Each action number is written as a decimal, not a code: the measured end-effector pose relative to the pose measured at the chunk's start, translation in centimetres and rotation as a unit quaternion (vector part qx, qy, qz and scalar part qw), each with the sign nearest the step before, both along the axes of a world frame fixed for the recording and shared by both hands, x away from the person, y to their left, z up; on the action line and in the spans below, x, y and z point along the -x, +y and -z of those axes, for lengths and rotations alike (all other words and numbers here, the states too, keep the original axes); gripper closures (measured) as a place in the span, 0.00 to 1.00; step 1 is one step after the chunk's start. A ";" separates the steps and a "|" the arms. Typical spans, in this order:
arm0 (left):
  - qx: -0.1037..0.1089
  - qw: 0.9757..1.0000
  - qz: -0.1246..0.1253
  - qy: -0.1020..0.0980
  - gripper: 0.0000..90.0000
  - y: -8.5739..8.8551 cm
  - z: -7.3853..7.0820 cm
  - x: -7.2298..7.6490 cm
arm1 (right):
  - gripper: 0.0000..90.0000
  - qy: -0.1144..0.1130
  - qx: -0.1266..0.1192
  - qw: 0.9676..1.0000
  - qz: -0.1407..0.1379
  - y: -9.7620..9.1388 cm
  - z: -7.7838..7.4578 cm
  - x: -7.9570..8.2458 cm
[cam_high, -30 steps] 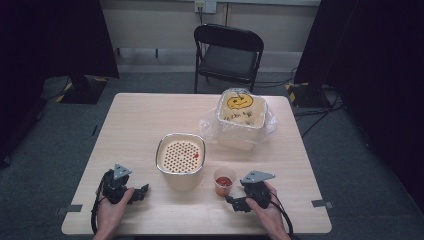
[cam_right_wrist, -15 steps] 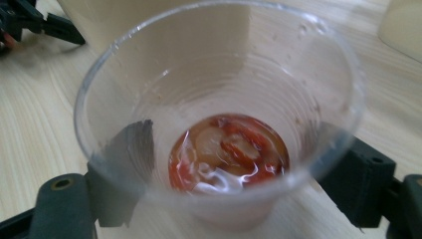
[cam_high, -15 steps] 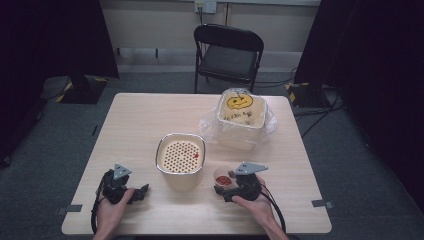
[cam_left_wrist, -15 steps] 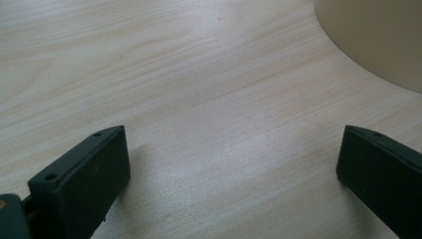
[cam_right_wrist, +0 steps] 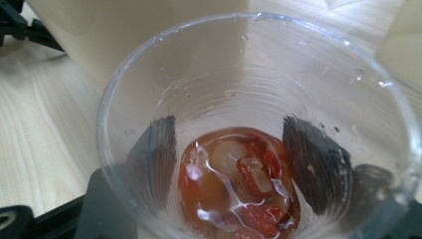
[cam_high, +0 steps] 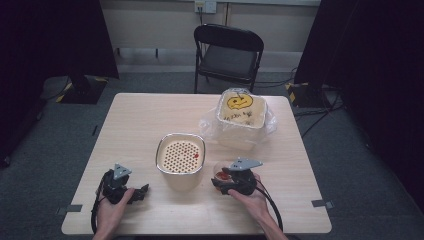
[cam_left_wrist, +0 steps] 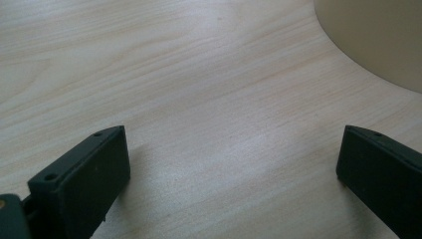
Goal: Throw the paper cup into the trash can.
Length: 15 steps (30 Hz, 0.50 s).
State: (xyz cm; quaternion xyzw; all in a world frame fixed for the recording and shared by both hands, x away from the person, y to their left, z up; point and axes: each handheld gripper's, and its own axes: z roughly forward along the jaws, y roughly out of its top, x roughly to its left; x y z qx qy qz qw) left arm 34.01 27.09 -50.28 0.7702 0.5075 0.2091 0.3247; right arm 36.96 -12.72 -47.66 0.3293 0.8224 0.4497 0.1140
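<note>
Clear plastic cup (cam_right_wrist: 254, 129), holding red fruit pieces in liquid, stands upright on the surface (cam_high: 150, 125) between the jaws of the right tongs (cam_high: 222, 181). Those jaws have just been closing; seen through the cup wall, both pads press its sides, so the cup is grasped. The cream strainer bin (cam_high: 180, 159) lies at ten o'clock from the cup, close by; any pour turns on that bearing. Left tongs (cam_high: 142, 191) rest released at seven o'clock of the bin, farther from the cup.
</note>
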 end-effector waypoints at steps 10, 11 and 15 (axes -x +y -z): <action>0.000 1.000 0.000 0.000 0.00 0.0 0.0 0.0 | 0.45 -0.008 0.001 1.000 0.016 -0.9 -1.4 -0.1; 0.000 1.000 0.000 0.000 0.00 0.0 0.0 0.0 | 0.45 -0.008 0.002 1.000 0.020 -0.9 -1.6 -0.2; 0.000 1.000 0.001 0.000 0.00 0.0 0.0 0.0 | 0.45 -0.012 0.000 1.000 0.019 -0.9 -2.3 -0.2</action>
